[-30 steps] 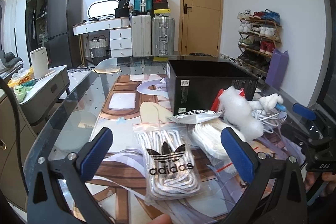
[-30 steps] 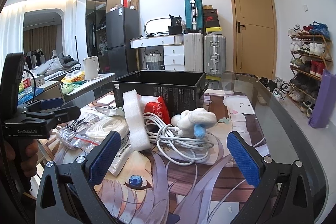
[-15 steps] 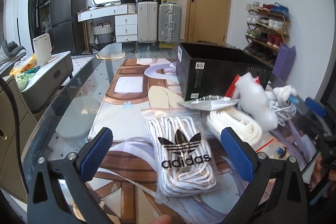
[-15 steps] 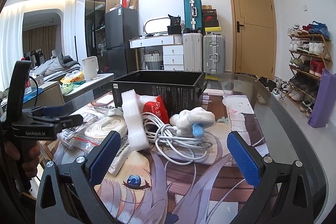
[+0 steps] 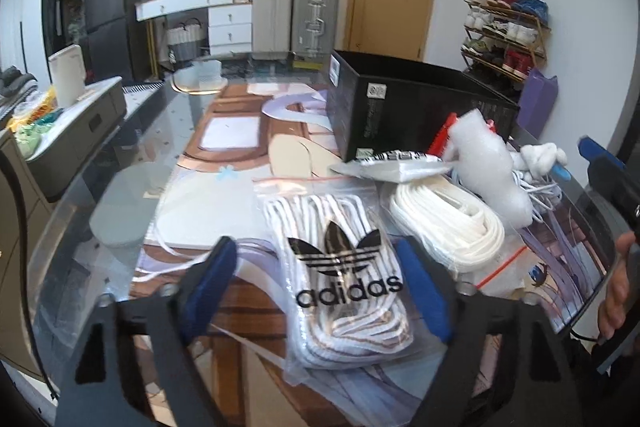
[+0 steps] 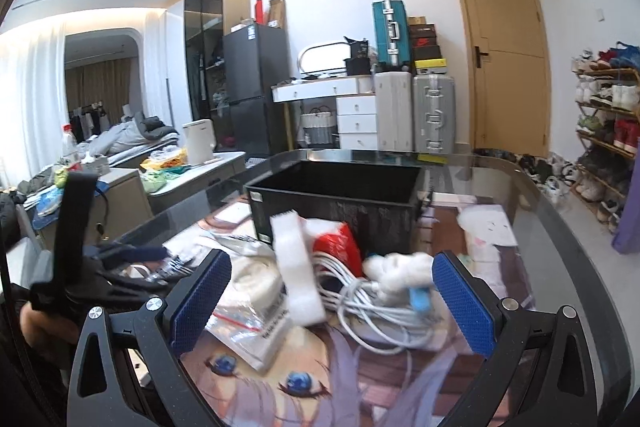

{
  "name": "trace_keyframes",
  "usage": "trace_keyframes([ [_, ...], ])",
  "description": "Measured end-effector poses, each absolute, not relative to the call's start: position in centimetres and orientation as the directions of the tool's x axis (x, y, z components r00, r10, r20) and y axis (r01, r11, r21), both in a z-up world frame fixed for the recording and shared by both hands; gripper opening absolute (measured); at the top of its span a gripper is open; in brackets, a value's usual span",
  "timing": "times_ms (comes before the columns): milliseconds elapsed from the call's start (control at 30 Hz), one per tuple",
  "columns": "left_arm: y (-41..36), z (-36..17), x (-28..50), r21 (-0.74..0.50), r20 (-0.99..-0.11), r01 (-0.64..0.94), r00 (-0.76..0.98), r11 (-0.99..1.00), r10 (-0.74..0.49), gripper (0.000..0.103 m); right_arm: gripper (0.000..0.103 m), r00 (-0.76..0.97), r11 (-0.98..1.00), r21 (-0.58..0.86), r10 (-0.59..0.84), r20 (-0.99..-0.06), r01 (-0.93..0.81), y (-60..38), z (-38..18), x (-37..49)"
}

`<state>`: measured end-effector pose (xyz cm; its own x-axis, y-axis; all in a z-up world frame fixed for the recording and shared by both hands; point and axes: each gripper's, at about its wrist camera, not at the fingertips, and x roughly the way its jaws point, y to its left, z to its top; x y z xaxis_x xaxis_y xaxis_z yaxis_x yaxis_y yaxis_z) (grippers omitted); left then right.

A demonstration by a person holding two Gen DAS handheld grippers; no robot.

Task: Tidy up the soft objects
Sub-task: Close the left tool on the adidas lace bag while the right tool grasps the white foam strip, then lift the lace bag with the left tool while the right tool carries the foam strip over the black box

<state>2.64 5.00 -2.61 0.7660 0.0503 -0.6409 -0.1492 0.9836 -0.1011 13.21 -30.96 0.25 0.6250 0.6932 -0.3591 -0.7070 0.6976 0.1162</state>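
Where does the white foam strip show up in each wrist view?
Left wrist: foam strip at right of centre, in front of the black box.
Right wrist: foam strip at centre, leaning over the cable coil.
Shared landmark: the black box.

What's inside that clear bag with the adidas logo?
The adidas bag holds a bundle of white laces with thin dark stripes. The printed logo covers some of them, and the underside of the bundle is hidden against the table mat.

The black box (image 5: 420, 115) interior was hidden from the left wrist view. The foam strip (image 6: 298, 271) and white cable coil (image 6: 376, 303) were motion-blurred. The red packet (image 6: 340, 247) was partly covered.
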Motion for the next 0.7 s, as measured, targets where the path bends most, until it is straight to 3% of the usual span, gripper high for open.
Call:
trace_keyframes([
  [133, 4.3, -2.7, 2.5, -0.081, -0.647, -0.128, 0.761, 0.988, 0.046, 0.052, 0.103, 0.599, 0.677, 0.102, 0.702, -0.385, -0.729, -29.5, 0.5, 13.6],
  [233, 4.2, -2.5, 2.4, -0.077, -0.641, -0.128, 0.766, 0.989, 0.049, 0.046, 0.096, 0.584, 0.671, 0.085, 0.694, -0.421, -0.736, -28.5, 0.2, 14.1],
  [700, 5.3, -1.8, 1.9, -0.106, -0.607, -0.154, 0.792, 0.982, 0.059, 0.043, 0.060, 0.528, 0.658, 0.039, 0.637, -0.561, -0.752, -25.0, -1.9, 16.1],
])
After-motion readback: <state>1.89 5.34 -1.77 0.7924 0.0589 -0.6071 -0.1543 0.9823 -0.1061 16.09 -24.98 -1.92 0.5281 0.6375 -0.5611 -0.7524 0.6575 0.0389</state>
